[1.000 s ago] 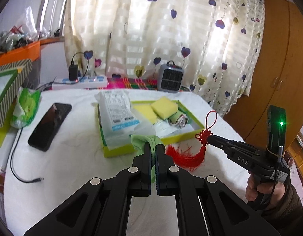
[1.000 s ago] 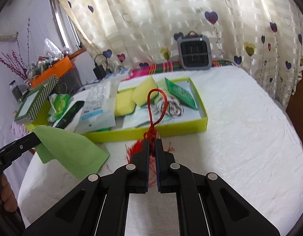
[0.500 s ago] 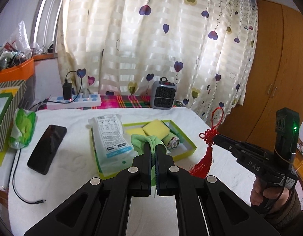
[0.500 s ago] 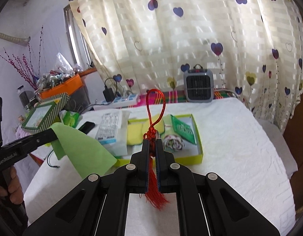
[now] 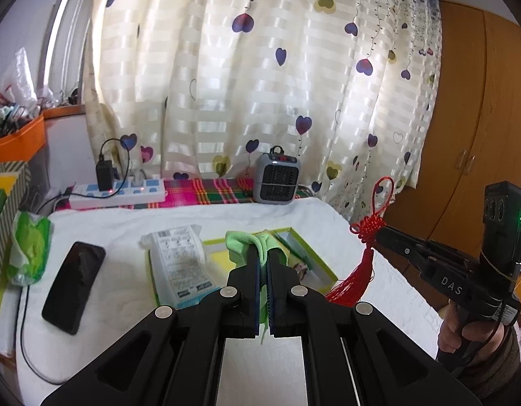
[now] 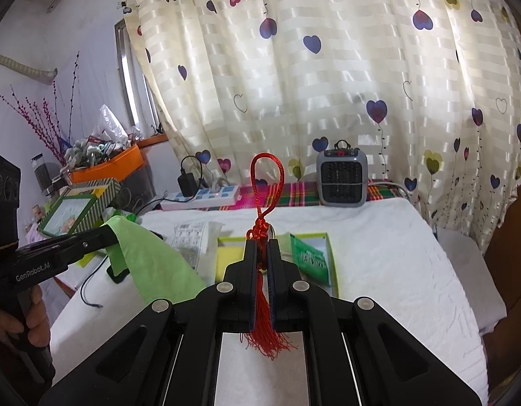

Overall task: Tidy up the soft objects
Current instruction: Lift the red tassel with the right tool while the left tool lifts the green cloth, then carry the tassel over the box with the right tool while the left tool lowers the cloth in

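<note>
Your left gripper (image 5: 263,260) pinches the limp green cloth (image 6: 152,264) at nine o'clock, your right gripper (image 6: 263,253) clamps the red knotted tassel (image 6: 262,233) — both lifted clear above the shallow yellow-green cardboard tray (image 6: 331,270), likely for sorting.

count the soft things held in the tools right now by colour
green: 1, the green cloth pinched in the left tool
red: 1, the red knotted tassel pinched in the right tool
total: 2
</note>
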Motion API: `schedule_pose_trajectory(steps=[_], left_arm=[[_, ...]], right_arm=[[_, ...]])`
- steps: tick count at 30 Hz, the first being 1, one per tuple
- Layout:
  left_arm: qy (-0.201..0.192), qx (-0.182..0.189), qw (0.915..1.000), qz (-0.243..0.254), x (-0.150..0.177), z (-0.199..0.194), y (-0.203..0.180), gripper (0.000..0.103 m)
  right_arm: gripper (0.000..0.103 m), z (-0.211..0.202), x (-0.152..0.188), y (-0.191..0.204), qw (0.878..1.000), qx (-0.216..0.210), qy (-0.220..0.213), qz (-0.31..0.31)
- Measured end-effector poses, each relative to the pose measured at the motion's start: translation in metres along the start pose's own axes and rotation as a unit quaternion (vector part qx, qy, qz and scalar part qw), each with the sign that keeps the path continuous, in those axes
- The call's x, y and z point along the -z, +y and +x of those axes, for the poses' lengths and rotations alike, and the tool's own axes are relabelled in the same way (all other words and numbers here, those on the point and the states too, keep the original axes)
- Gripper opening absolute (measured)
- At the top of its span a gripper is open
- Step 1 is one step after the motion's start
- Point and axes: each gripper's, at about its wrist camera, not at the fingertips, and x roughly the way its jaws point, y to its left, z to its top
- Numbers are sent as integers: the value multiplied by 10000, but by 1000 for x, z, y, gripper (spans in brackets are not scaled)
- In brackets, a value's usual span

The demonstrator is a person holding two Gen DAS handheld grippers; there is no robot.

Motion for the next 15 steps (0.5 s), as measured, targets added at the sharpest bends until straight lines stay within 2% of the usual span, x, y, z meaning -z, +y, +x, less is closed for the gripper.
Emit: schedule_pose_trajectory(steps=[15], left_arm=[[193, 55, 9998, -47, -24, 49, 3, 3]], right_arm=[[5, 37, -22, -12, 9997, -139, 213, 27]])
